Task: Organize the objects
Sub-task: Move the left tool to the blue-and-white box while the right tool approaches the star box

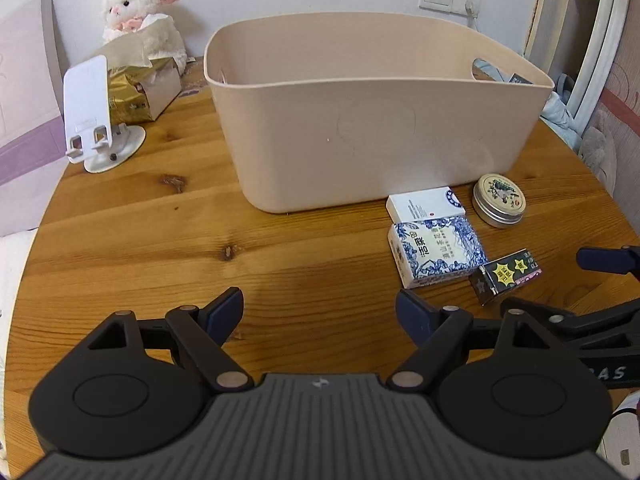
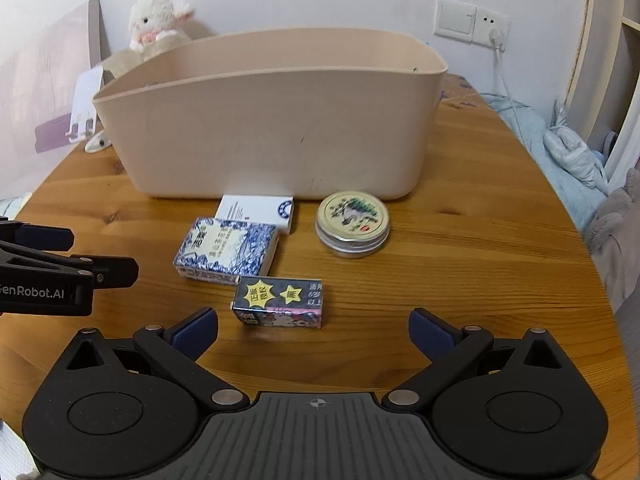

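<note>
**Four small items lying in front of one bin, both grippers spread and holding nothing**

One beige plastic bin (image 1: 360,120) is being shown standing on the round wooden table (image 1: 140,240). Four small things are being seen just in front of it: one white box (image 2: 256,210) touching the bin's base, one blue-and-white patterned packet (image 2: 226,250) just in front of that box, one dark box with yellow stars (image 2: 280,300) nearest the camera, and one round metal tin (image 2: 352,224) to the right, apart from the boxes.

The right gripper (image 2: 314,328) is being held wide apart above the table, just short of the dark box, with nothing between its fingers. The left gripper (image 1: 320,312) is likewise being held spread and unloaded, over bare wood left of the items.

Behind the bin, one white phone stand (image 1: 92,112), one gold tissue pack (image 1: 140,88) and one plush lamb (image 1: 140,12) are being seen.
</note>
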Motion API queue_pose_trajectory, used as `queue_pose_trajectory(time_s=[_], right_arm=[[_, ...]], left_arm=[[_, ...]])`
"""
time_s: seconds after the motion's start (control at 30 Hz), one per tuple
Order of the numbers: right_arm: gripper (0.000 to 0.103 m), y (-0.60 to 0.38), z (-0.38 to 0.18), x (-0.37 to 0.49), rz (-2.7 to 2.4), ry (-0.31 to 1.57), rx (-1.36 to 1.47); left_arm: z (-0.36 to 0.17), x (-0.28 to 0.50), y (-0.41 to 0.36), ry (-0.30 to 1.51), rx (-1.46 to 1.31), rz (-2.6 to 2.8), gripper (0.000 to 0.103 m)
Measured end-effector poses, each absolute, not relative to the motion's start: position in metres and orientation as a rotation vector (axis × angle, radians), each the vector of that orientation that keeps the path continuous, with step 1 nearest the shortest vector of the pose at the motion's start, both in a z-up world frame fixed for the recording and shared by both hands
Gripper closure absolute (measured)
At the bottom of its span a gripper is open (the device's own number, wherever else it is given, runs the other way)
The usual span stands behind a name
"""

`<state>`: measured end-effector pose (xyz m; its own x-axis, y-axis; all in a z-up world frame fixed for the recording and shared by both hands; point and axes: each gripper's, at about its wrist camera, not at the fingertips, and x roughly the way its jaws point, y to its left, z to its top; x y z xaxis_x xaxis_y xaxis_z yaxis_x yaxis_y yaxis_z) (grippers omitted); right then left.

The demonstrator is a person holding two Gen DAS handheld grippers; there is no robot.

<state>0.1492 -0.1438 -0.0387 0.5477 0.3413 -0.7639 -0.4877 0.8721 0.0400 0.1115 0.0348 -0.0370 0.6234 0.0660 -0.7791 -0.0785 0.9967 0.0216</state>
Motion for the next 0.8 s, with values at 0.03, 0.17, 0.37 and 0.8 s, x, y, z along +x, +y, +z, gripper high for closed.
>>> queue_pose_trajectory(time_s=[0.03, 0.17, 0.37, 0.8], right_arm=[[0.0, -0.142, -0.04, 0.15, 0.495, 0.864, -0.191], [0.0, -0.137, -0.046, 0.153, 0.488, 0.868, -0.195], [0.0, -0.143, -0.052, 0.163, 0.463, 0.879, -0.166], [0.004, -0.173, -0.052, 0.193, 0.421, 0.867, -0.106]], left_arm=[[-0.038, 0.112, 0.035, 0.897, -0.018, 0.083, 0.019], [-0.041, 0.112, 0.033, 0.899, -0.024, 0.083, 0.019], [-0.04, 0.115, 0.026, 0.887, -0.026, 0.056, 0.019], [-0.036, 0.133, -0.002, 0.869, -0.034, -0.004, 0.019]])
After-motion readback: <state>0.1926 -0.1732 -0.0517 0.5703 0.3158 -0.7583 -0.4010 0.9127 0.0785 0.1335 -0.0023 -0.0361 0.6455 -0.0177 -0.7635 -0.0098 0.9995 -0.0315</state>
